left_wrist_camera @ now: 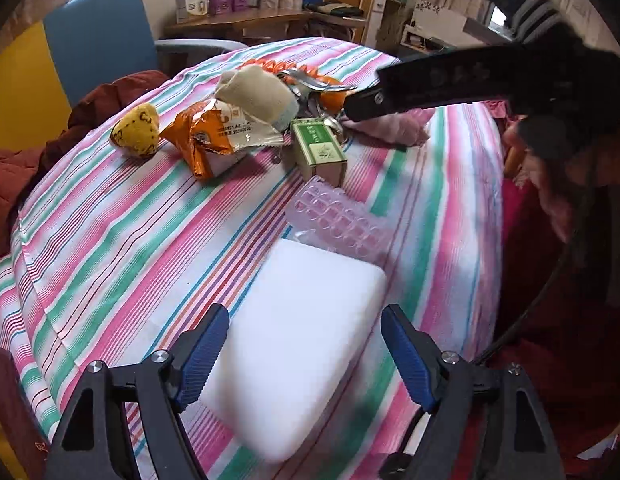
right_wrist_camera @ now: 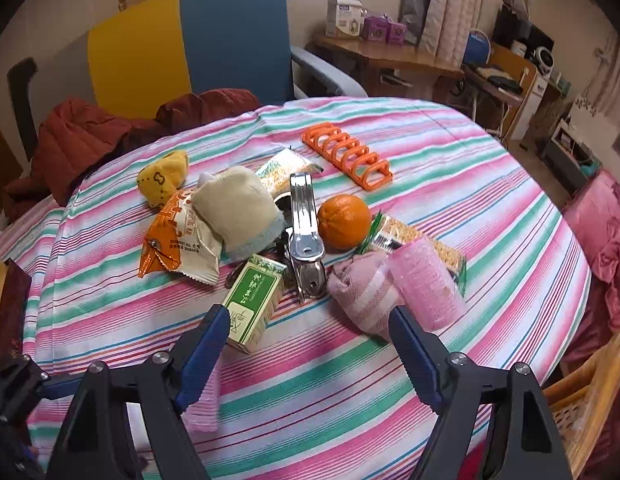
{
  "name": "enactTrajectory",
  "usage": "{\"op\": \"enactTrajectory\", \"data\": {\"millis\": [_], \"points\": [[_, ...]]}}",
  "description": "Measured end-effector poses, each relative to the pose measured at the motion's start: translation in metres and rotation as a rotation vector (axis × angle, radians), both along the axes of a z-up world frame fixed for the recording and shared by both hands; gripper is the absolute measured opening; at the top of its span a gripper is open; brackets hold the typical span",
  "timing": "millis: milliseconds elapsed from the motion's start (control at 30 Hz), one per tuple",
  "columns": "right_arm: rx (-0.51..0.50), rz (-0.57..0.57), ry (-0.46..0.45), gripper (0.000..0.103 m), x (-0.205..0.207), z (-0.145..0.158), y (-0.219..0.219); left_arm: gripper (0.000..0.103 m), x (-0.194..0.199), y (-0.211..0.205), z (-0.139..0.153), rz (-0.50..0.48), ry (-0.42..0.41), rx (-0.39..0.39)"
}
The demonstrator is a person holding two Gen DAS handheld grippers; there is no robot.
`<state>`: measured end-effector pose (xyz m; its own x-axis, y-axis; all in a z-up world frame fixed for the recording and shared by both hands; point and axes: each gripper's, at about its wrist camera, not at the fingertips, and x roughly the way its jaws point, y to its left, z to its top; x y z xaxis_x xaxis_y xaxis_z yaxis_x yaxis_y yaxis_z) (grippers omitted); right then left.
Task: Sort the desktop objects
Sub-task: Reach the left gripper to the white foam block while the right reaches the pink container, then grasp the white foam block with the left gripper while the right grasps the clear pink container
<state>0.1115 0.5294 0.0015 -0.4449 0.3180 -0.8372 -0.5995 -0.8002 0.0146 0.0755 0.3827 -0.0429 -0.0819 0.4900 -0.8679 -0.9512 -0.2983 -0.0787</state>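
Left gripper (left_wrist_camera: 303, 354) is standing wide open, holding nothing; a white foam block (left_wrist_camera: 305, 344) is lying between and just below its fingers, pads apart from it. Block is looking light, soft, compressible: best taken across its narrow sides, gently. A clear bubble tray (left_wrist_camera: 338, 220) is lying just beyond it.

Right gripper (right_wrist_camera: 310, 354) is also gaping, empty, over the striped cloth (right_wrist_camera: 350, 400). Green box (right_wrist_camera: 251, 302) is sitting just ahead of its left finger: stiff, light, grip across long faces. Pink towel (right_wrist_camera: 360, 294) is lying ahead of the right finger: limp.

Right view is showing the orange (right_wrist_camera: 344, 222), rack (right_wrist_camera: 348, 154) and pink roll (right_wrist_camera: 424, 282) clearly; left view alone is showing the block.
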Motion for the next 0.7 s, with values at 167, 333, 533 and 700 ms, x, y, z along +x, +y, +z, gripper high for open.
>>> {"op": "enactTrajectory", "data": {"millis": [167, 333, 533, 700], "points": [[-0.129, 0.032, 0.042, 0.082, -0.002, -0.008, 0.001, 0.070, -0.014, -0.016, -0.014, 0.140, -0.016, 0.019], [-0.257, 0.111, 0.046, 0.081, -0.008, -0.019, -0.008, 0.053, -0.037, -0.059, -0.010, 0.322, -0.079, 0.076], [-0.271, 0.242, -0.070, 0.067, -0.024, -0.037, -0.039, 0.065, -0.042, -0.088, -0.004, 0.418, -0.211, 0.166], [-0.226, 0.305, -0.122, 0.049, -0.037, -0.048, -0.052, 0.072, -0.047, -0.102, 0.000, 0.495, -0.207, 0.177]]}}
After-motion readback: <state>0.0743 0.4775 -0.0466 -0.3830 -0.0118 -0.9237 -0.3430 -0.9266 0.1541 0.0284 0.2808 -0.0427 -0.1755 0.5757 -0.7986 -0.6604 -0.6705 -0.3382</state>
